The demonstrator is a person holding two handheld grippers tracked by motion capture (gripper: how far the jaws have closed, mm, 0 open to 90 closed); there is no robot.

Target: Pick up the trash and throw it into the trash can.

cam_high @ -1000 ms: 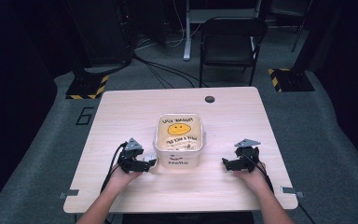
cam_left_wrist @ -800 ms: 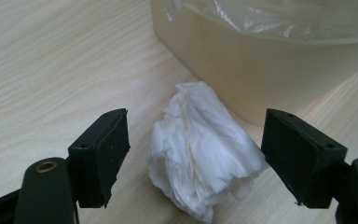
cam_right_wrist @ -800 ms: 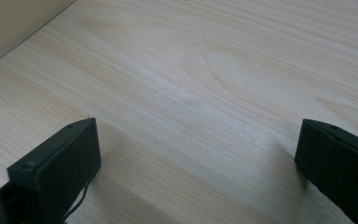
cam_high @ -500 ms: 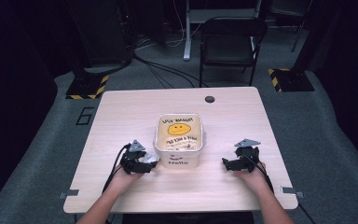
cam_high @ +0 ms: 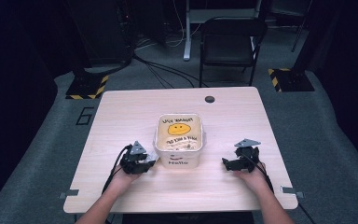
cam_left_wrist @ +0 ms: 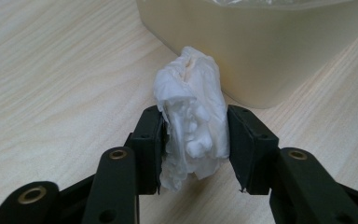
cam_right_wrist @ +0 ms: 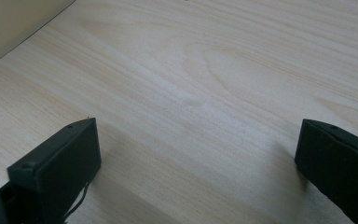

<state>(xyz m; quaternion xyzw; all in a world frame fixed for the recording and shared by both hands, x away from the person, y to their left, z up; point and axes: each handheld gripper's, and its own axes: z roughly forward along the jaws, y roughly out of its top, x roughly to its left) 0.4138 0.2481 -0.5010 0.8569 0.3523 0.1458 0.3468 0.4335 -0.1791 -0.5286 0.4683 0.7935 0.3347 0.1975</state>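
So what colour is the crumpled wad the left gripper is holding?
White; the crumpled tissue wad shows best in the left gripper view.

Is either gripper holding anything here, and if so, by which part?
The left gripper has just closed on a crumpled white tissue, pinching its lower half beside the tub. The right gripper stands open over bare table, holding nothing.

The left gripper [cam_left_wrist: 193, 140] has just been closing its jaws, which a second ago stood wide beside the tub [cam_high: 179, 139]. Now both pads press a crumpled white tissue [cam_left_wrist: 193, 123] between them, just in front of the tub's near wall.
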